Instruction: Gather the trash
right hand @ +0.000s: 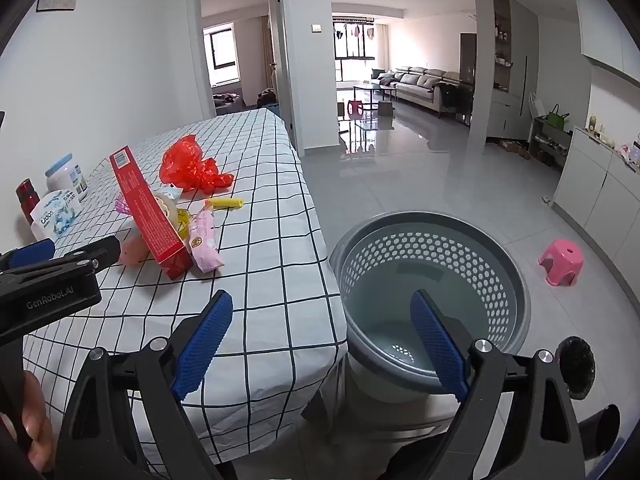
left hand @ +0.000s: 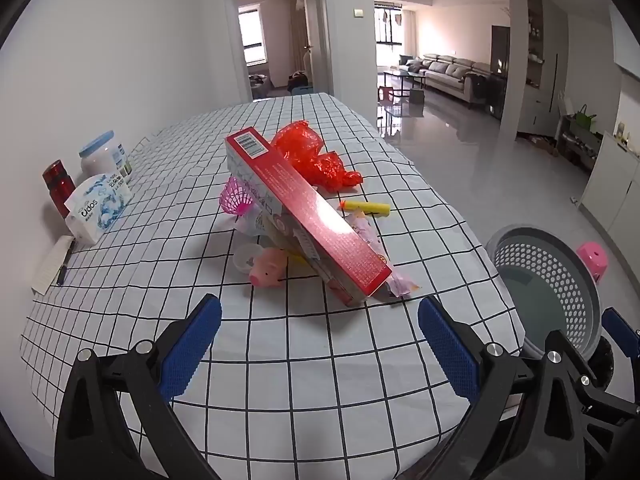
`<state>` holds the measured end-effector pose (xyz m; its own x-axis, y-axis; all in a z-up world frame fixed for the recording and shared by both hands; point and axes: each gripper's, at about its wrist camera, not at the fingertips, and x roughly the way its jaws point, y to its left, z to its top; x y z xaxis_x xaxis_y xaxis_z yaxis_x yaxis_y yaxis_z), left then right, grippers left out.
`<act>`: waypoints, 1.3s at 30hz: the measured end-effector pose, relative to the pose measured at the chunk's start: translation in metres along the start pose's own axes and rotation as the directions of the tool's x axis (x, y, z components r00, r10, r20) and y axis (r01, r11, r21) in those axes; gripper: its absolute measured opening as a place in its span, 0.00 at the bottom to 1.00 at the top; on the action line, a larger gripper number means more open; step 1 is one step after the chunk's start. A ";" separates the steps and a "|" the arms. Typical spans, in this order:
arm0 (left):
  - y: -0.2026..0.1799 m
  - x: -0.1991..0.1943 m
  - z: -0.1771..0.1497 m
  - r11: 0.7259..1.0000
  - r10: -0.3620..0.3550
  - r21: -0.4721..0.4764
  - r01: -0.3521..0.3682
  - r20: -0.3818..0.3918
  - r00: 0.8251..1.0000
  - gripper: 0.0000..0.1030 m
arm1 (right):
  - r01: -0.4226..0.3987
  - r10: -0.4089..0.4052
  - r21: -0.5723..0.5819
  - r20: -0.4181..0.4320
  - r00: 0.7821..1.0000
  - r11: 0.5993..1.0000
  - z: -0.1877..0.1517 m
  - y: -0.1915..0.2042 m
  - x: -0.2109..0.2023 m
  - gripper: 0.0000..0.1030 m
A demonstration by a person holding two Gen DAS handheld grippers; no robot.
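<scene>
A pile of trash lies mid-table: a long red box (left hand: 308, 216) propped over a pink pig toy (left hand: 267, 269), pink wrapper (left hand: 362, 232), pink net (left hand: 237, 199), yellow tube (left hand: 366, 207) and red plastic bag (left hand: 314, 156). My left gripper (left hand: 320, 344) is open and empty, just short of the box's near end. My right gripper (right hand: 324, 340) is open and empty, over the table's edge and the grey perforated basket (right hand: 432, 248) on the floor. The box (right hand: 150, 212), bag (right hand: 192, 166) and left gripper (right hand: 64, 260) also show in the right wrist view.
A checked cloth covers the table (left hand: 280, 380). At its left edge stand a red bottle (left hand: 58, 186), a white jar (left hand: 104, 156), a tissue pack (left hand: 98, 206) and a notepad with pen (left hand: 54, 264). A pink stool (right hand: 560, 260) stands on the floor.
</scene>
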<state>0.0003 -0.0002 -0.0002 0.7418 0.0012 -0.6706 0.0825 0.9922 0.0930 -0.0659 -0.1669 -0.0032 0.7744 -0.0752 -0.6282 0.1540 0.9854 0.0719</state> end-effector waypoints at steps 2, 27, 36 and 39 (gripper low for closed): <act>0.000 0.000 0.000 1.000 -0.001 -0.001 0.001 0.003 1.000 0.94 | -0.002 0.002 0.002 -0.001 1.000 1.000 0.000 0.000 0.000 0.84; -0.002 -0.002 -0.003 1.000 -0.010 0.005 0.010 0.008 1.000 0.94 | 0.008 -0.008 0.000 0.006 1.000 1.000 -0.001 0.002 -0.003 0.84; -0.002 -0.003 0.000 1.000 -0.011 0.004 0.011 0.013 1.000 0.94 | 0.011 -0.011 0.000 0.010 1.000 1.000 0.000 0.004 -0.003 0.84; -0.001 -0.004 -0.003 1.000 -0.013 0.003 0.013 0.016 1.000 0.94 | 0.009 -0.009 0.000 0.014 1.000 1.000 -0.001 0.004 -0.004 0.84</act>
<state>-0.0049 -0.0004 0.0006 0.7510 -0.0132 -0.6601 0.0935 0.9919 0.0865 -0.0686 -0.1625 -0.0013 0.7815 -0.0867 -0.6179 0.1611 0.9847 0.0657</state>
